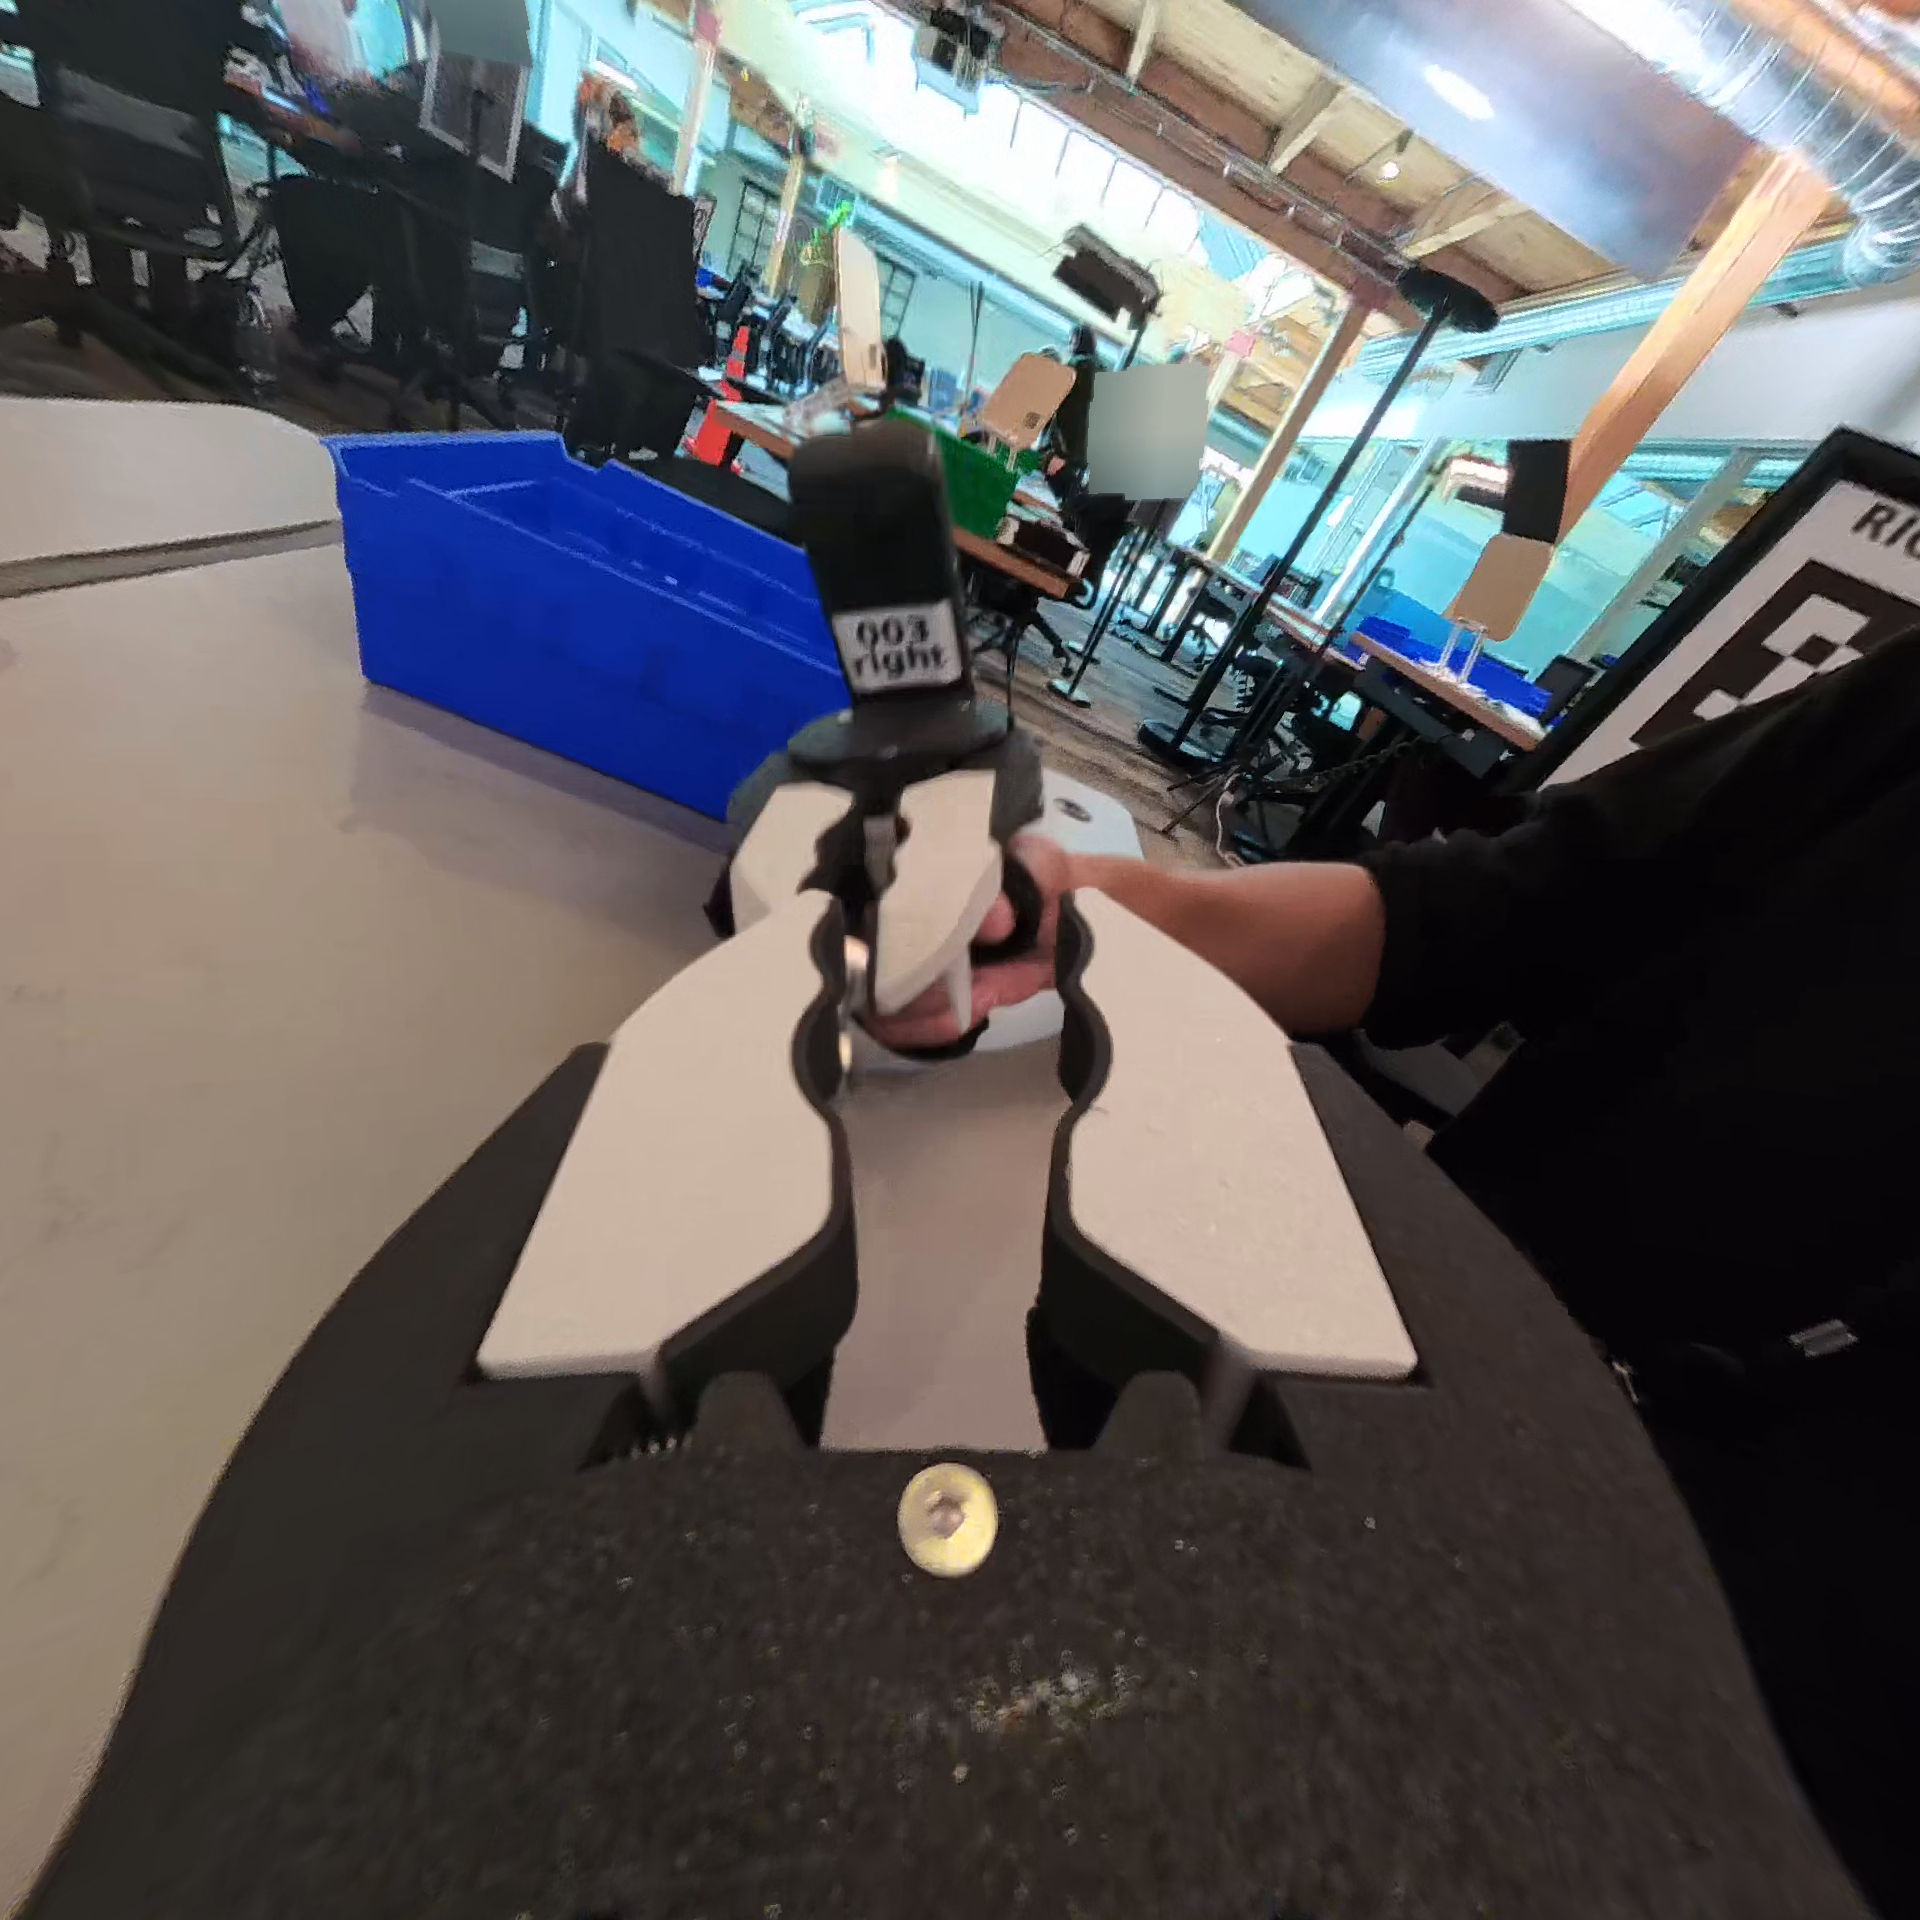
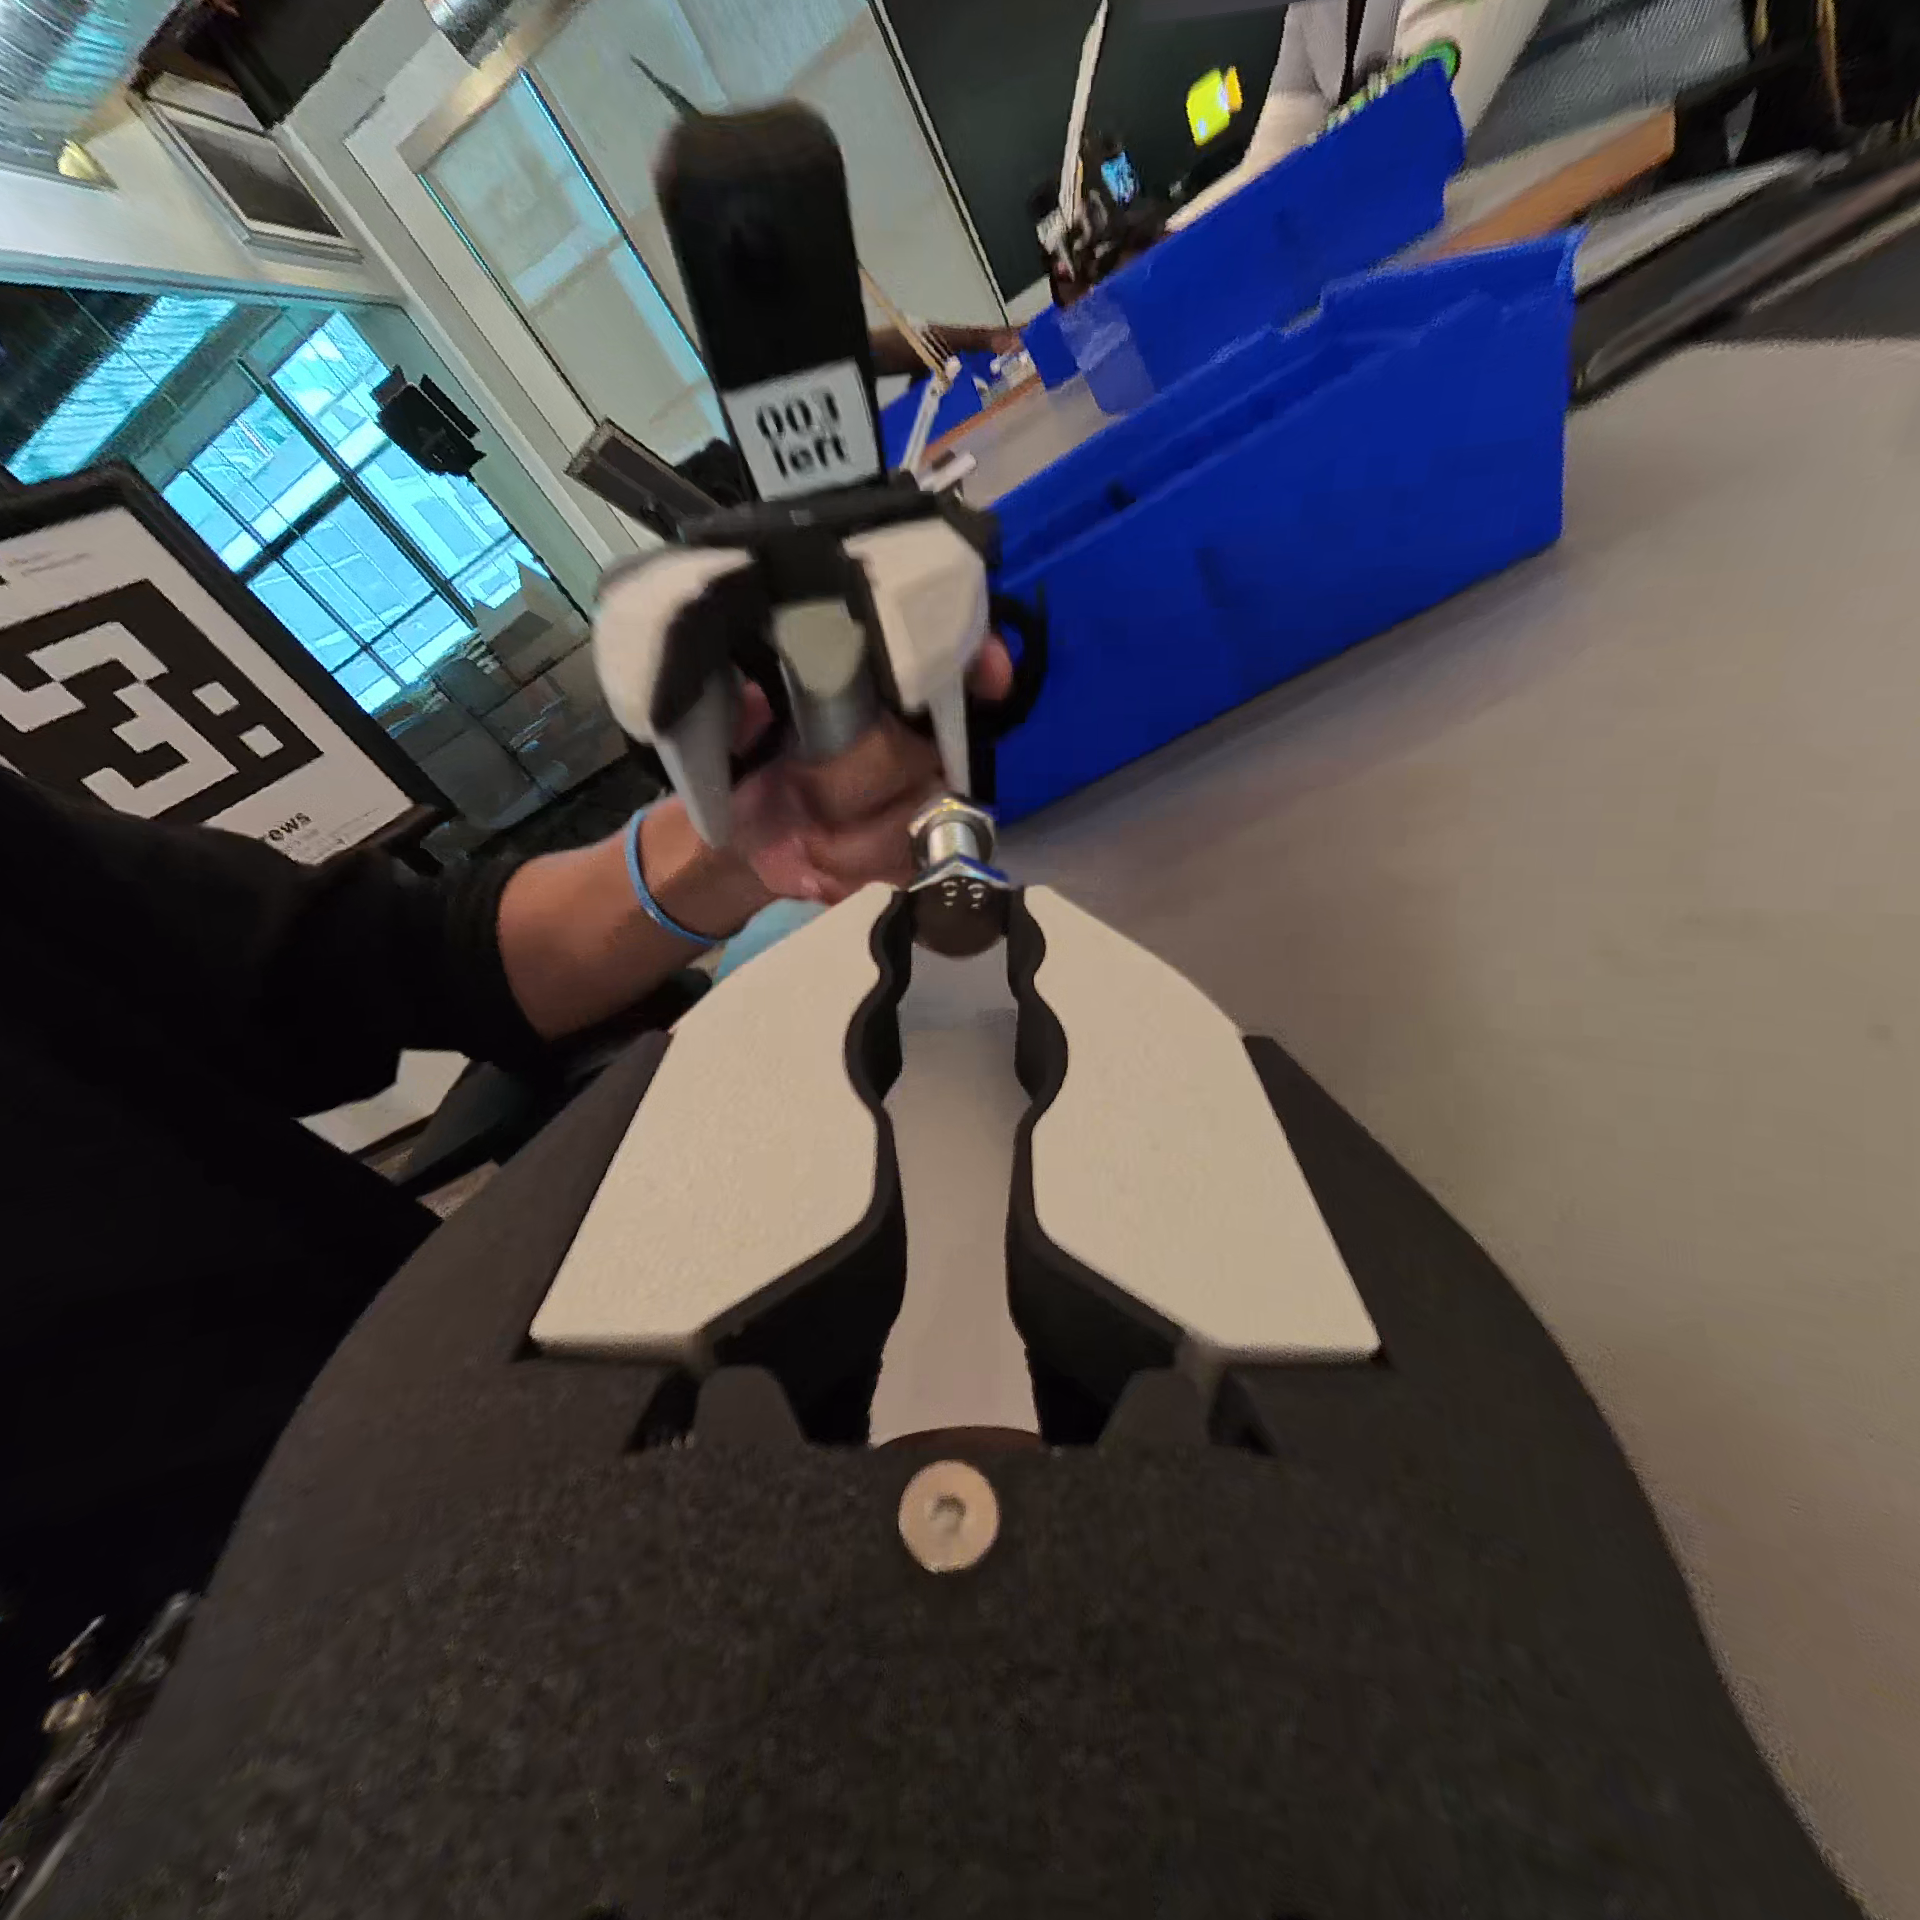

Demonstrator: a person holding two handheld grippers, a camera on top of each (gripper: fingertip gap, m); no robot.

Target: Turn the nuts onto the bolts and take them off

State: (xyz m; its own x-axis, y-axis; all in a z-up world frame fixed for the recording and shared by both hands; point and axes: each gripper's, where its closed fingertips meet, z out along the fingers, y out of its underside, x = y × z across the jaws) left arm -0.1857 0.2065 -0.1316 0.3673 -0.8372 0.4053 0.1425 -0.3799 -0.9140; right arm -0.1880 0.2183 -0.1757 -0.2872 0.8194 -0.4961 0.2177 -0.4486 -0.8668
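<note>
Bolt (image 2: 954,906) clamped in right tongs (image 2: 956,914); left tongs (image 1: 945,997) apart, perhaps touching nut (image 2: 948,821).

Bolt (image 2: 951,883) tip hidden behind blurred left gripper (image 2: 831,769), blue bin (image 2: 1351,540) contents unseen — marker board (image 2: 156,665) cut off

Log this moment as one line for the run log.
left gripper: open, one fingertip by nut | right gripper: shut on bolt head | nut: on bolt | blue bin: on table behind
</note>
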